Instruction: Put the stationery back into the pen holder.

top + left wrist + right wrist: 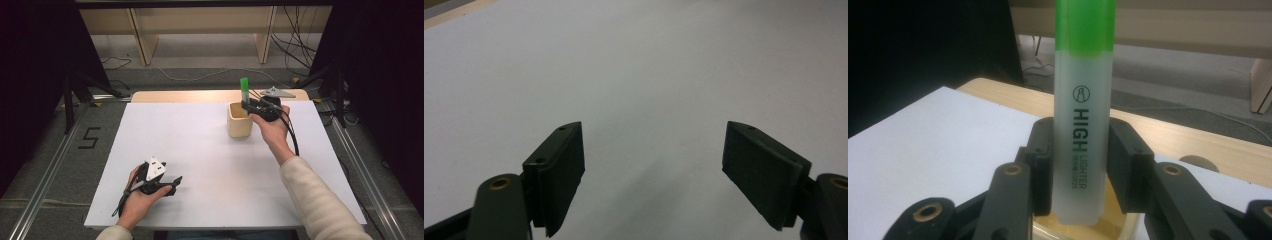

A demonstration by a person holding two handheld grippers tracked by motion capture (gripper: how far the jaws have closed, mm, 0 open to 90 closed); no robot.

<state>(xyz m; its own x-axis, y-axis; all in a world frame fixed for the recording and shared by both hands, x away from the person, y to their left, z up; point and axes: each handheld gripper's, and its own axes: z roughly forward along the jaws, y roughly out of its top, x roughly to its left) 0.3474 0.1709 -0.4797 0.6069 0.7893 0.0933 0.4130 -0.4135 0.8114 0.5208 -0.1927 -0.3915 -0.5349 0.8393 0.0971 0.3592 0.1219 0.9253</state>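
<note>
Nearest the person, the left hand-held gripper (172,181) lay low over the near left part of the white surface (210,165), cradled in the left hand (139,197); in the left gripper view its jaws stood wide apart with nothing but bare white sheet between them, which suggested it was simply parked out of the way, ready but idle. Farther off, toward the far right of the surface, the right hand (272,131) reached forward with the right hand-held gripper (246,103) over a cream-coloured cup (237,125). That gripper was closed on a highlighter (1082,145), its two pads pressed against the opposite sides of the translucent barrel, low on the pen. The highlighter stood upright, green cap (244,84) uppermost, its lower end just inside the mouth of the cup in the right gripper view; whether it touched the bottom could not be told. Held vertical and centred over the opening, it seemed either on its way into the cup or out of it, and the pictures did not settle which. Beyond the white sheet a strip of bare wooden tabletop (200,96) showed, then grey floor with cables (210,74).
</note>
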